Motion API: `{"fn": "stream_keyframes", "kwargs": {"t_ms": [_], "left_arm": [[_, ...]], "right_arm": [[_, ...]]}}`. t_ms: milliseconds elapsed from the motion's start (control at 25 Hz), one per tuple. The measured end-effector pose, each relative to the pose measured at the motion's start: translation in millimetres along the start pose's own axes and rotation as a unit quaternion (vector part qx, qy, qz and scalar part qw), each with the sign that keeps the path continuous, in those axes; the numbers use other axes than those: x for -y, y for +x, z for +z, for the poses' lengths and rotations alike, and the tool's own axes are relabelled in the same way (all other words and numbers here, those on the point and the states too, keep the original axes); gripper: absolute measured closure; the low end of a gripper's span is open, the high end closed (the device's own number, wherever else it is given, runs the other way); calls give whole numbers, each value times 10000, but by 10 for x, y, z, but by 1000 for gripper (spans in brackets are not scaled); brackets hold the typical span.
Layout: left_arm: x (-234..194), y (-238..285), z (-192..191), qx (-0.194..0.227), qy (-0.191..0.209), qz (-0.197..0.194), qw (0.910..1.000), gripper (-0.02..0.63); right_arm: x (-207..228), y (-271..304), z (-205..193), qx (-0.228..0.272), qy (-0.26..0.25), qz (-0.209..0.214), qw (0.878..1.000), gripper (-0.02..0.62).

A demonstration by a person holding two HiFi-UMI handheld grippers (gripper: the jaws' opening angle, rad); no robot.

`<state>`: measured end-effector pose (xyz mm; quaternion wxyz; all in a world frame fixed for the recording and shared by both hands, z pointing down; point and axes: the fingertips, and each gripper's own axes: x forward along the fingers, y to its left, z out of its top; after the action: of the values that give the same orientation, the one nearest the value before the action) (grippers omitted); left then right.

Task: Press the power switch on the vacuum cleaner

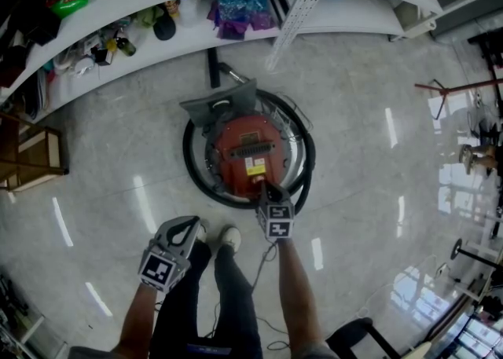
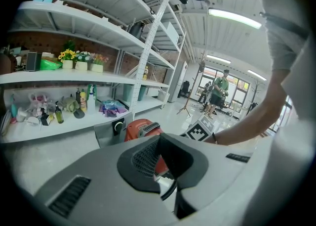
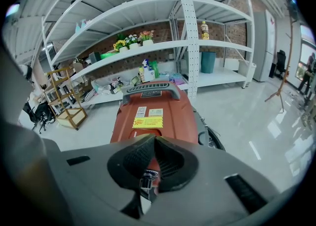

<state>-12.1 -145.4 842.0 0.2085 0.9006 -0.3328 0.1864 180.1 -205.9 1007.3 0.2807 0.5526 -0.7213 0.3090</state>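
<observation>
One red vacuum cleaner (image 1: pixel 247 149), ringed by one black hose (image 1: pixel 189 153), is seen at the centre of the frame. Its near end is met by the right gripper (image 1: pixel 269 191), whose jaws are pressed together on nothing; the power switch seems to be covered by the tips. The left gripper (image 1: pixel 187 230), second of two, is held at lower left, apart from the cleaner, jaws likewise together and empty.

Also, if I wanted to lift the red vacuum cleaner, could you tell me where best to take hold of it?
Probably by the dark carry handle arched over the top of the vacuum cleaner. It is a raised crosswise bar, so come from straight above and close across it. The hose coiled around the body would hamper a sideways approach.
</observation>
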Motion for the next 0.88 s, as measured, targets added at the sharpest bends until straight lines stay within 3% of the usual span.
{"fn": "stream_keyframes", "kwargs": {"t_ms": [880], "left_arm": [[-12,-27,87,49,68,-27,10000,598]], "right_arm": [[-13,-8,-30,-35,308,72,9995,581]]}}
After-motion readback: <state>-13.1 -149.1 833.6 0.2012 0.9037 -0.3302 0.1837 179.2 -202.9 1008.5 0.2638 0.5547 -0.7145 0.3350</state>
